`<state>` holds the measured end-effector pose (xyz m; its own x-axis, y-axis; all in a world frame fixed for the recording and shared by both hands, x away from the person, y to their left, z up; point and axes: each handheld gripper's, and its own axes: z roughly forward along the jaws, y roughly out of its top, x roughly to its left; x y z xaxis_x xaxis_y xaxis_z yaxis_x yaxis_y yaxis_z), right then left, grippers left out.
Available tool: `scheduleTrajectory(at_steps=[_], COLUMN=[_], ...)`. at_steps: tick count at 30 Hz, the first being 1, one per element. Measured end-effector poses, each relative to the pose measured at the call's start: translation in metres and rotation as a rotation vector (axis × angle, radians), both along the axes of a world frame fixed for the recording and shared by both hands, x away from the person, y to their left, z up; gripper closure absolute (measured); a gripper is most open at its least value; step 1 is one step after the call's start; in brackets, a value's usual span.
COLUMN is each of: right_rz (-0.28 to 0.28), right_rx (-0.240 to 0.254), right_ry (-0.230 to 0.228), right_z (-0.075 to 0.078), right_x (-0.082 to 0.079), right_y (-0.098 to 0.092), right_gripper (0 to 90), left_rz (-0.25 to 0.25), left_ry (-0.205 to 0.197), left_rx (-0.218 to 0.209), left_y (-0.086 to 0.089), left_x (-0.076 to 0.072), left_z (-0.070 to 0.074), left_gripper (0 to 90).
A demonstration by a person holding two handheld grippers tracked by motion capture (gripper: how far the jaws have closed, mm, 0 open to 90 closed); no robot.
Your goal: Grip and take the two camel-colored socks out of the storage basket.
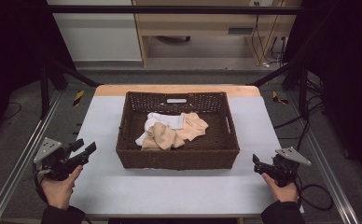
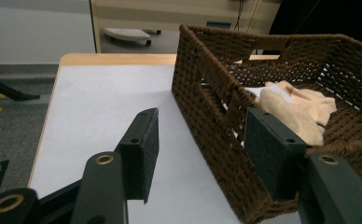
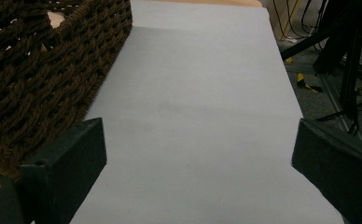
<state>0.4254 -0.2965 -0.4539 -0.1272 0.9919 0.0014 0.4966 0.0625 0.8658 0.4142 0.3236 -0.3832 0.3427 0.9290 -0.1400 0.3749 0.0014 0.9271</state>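
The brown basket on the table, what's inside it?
The woven basket holds crumpled beige cloth lying over white cloth. Anything beneath them is covered.

The left gripper (image 2: 198, 149) has its two black jaws spread wide apart, with nothing between them but the basket's near corner. The dark brown wicker basket (image 2: 216, 121) stands on the pale grey table cover (image 2: 104, 102), its long side wall running away from the right jaw. Inside the basket lie beige cloths (image 2: 295, 109) over a white cloth (image 2: 256, 91), bunched against the basket floor.
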Motion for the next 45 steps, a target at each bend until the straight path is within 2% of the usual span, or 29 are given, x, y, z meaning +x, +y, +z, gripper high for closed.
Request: scheduleTrajectory(at_steps=[12,25,36,41,45], right_rz=[-0.002,-0.002,0.001,-0.001,-0.002], right_rx=[-0.006,-0.009,-0.008,-0.007,-0.006], right_ry=[-0.002,-0.009,-0.01,-0.011,-0.011], right_z=[0.001,0.002,0.002,0.002,0.002], right_x=[0.0,0.001,0.002,0.003,0.003], right_y=[0.001,0.001,0.002,0.002,0.002], right_gripper=[3.5,3.7,3.7,3.6,3.5], left_rz=[-0.043,-0.07,-0.092,-0.107,-0.11], left_ry=[-0.03,-0.055,-0.062,-0.067,-0.067], left_rx=[0.001,0.026,0.032,0.015,0.026], left_y=[-0.019,-0.044,-0.067,-0.079,-0.087], left_x=[0.009,0.019,0.034,0.043,0.05], left_z=[0.024,0.048,0.058,0.065,0.069], left_gripper=[46.9,46.1,44.9,42.8,42.7])
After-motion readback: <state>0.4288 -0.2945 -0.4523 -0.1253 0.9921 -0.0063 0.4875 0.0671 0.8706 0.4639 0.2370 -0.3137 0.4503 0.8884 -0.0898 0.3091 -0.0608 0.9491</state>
